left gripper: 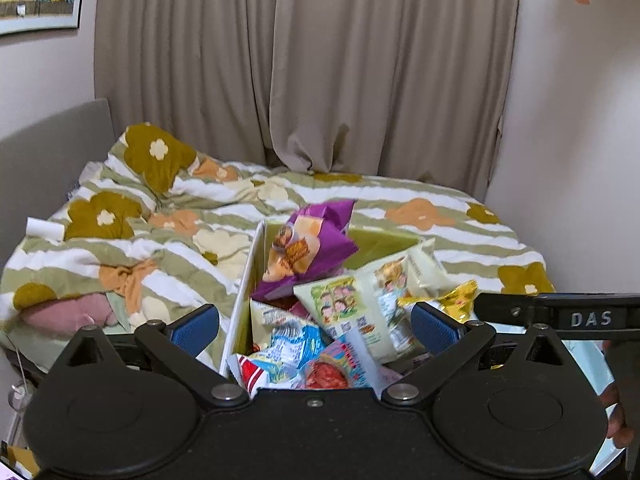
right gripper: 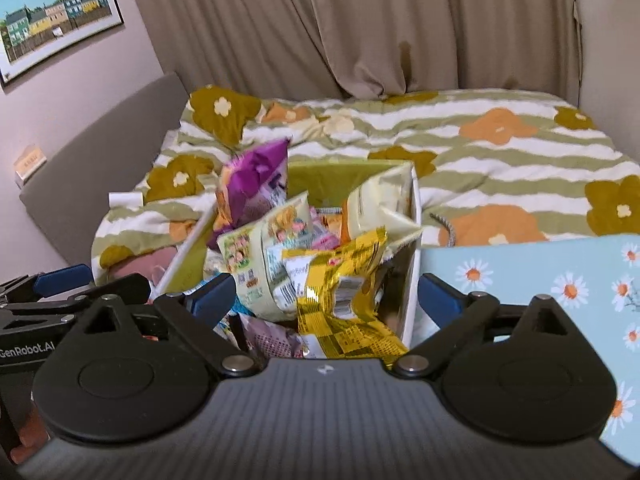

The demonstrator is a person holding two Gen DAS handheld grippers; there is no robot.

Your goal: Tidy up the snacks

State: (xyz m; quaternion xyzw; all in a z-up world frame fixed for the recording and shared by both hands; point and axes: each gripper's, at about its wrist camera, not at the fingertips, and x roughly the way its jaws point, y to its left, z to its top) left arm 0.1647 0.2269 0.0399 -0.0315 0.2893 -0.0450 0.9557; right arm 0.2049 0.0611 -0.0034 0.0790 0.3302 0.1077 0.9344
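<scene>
left gripper [left gripper: 314,326]: jaws spread wide, holding nothing | right gripper [right gripper: 326,296]: jaws spread wide, holding nothing | the two side by side, both level, pointing forward

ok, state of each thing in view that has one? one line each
left gripper: open, empty
right gripper: open, empty
white paper bag with green lining: open, upright, crammed with snacks
purple snack packet: sticking out above the bag rim, tilted
gold foil snack packet: crumpled, draped over the pile
beige curtains: drawn shut
</scene>
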